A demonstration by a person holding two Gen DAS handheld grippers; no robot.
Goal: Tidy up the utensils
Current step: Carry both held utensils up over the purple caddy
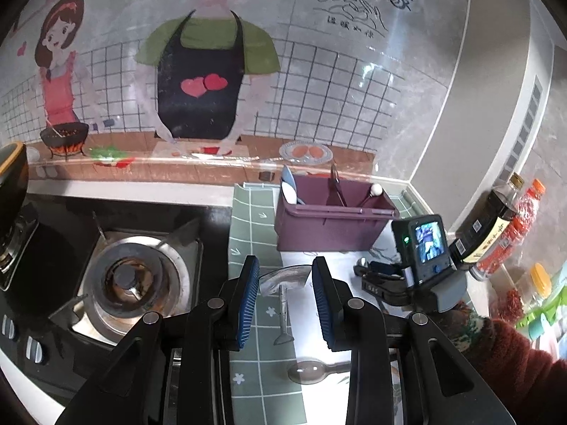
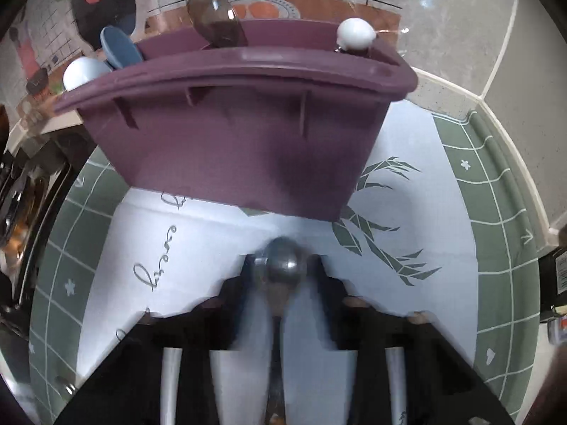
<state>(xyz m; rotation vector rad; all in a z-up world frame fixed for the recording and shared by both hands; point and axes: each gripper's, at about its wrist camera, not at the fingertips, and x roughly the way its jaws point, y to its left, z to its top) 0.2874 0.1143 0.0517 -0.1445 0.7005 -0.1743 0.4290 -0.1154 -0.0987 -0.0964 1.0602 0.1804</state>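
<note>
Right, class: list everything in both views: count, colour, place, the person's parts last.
caddy: one, purple, on mat.
spoons: three, blue, white, smoky, in caddy.
mat: one, green and white, under caddy.
loose spoon: one, smoky, on mat.
metal utensil: one, silver, between left pads.
metal spoon: one, silver, between right fingers.
burner: one, steel, left of mat.
bottles: two, dark and red, right.
left gripper: one, black, blue pads.
right gripper: one, black, blurred.
sleeve: one, dark red, right.
</note>
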